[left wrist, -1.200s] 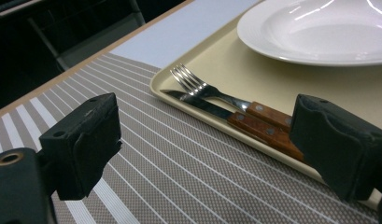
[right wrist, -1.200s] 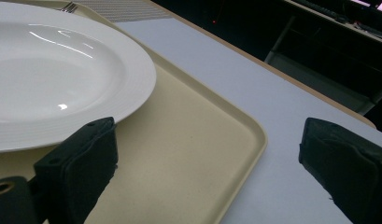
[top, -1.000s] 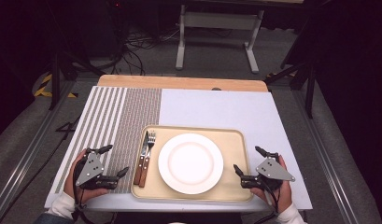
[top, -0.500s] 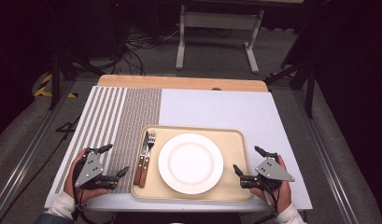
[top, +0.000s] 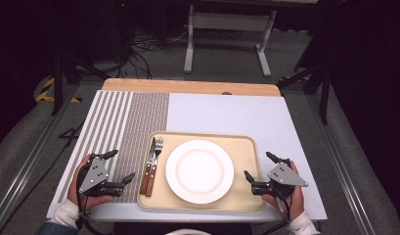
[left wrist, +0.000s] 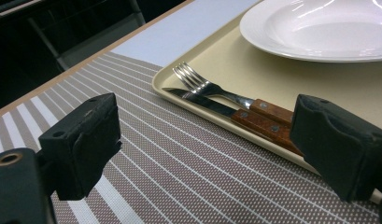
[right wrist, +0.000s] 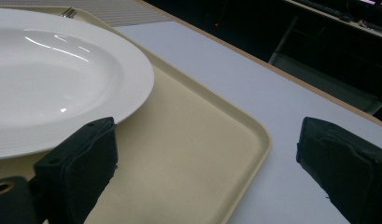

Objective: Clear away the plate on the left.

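- The white ceramic plate (top: 199,171) sits mid-tray, empty; likely heavy, glossy, slippery and breakable, best pinched at its raised rim.
- A wooden-handled fork (left wrist: 216,88) and knife (left wrist: 212,106) lie side by side on the tray's left part.
- The beige tray (top: 246,147) rests on the tabletop (top: 227,115), partly over a striped placemat (top: 124,122).
- The left claw (top: 118,167) and right claw (top: 260,167) flank the tray, both spread wide, holding nothing.

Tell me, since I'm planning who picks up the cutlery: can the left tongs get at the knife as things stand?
Probably yes. The left tongs sit open beside the tray, and the knife lies at its near left edge beside the fork, with nothing between. Only the tray's low rim needs clearing.
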`<state>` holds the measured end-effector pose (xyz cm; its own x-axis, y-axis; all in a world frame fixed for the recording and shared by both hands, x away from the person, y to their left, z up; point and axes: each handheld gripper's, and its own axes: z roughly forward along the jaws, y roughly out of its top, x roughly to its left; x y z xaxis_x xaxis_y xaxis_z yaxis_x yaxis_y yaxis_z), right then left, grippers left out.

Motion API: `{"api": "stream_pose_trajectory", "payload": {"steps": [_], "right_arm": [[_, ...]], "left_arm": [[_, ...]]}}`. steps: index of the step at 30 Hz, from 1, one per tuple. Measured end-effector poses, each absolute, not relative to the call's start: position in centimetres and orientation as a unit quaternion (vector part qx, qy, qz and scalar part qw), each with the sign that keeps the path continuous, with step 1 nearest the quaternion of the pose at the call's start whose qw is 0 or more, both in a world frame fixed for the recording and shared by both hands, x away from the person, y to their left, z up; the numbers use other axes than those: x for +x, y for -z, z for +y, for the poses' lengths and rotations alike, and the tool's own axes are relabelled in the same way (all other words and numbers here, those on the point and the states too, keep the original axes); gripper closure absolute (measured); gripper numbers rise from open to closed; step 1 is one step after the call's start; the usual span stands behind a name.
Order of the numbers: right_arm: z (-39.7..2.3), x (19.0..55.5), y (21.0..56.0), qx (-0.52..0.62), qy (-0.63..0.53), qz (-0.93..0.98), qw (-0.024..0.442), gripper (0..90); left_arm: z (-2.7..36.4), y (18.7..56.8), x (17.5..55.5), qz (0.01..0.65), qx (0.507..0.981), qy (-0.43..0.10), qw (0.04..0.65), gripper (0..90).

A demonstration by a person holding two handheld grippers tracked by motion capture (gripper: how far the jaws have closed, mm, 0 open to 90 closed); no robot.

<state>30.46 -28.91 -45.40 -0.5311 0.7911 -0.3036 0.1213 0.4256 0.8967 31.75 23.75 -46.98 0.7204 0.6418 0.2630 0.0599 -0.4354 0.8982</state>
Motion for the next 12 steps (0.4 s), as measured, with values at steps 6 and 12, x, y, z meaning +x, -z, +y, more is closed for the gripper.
{"api": "stream_pose_trajectory", "payload": {"steps": [6,12], "right_arm": [[-29.08,30.89,45.63,0.307,-0.448,0.753,0.370,6.4],[-29.45,30.93,45.59,0.307,-0.455,0.748,0.373,6.4]], "left_arm": [[23.92,47.11,31.78,0.229,0.791,-0.302,0.480,9.8],[23.58,47.05,31.70,0.235,0.793,-0.307,0.471,9.4]]}}
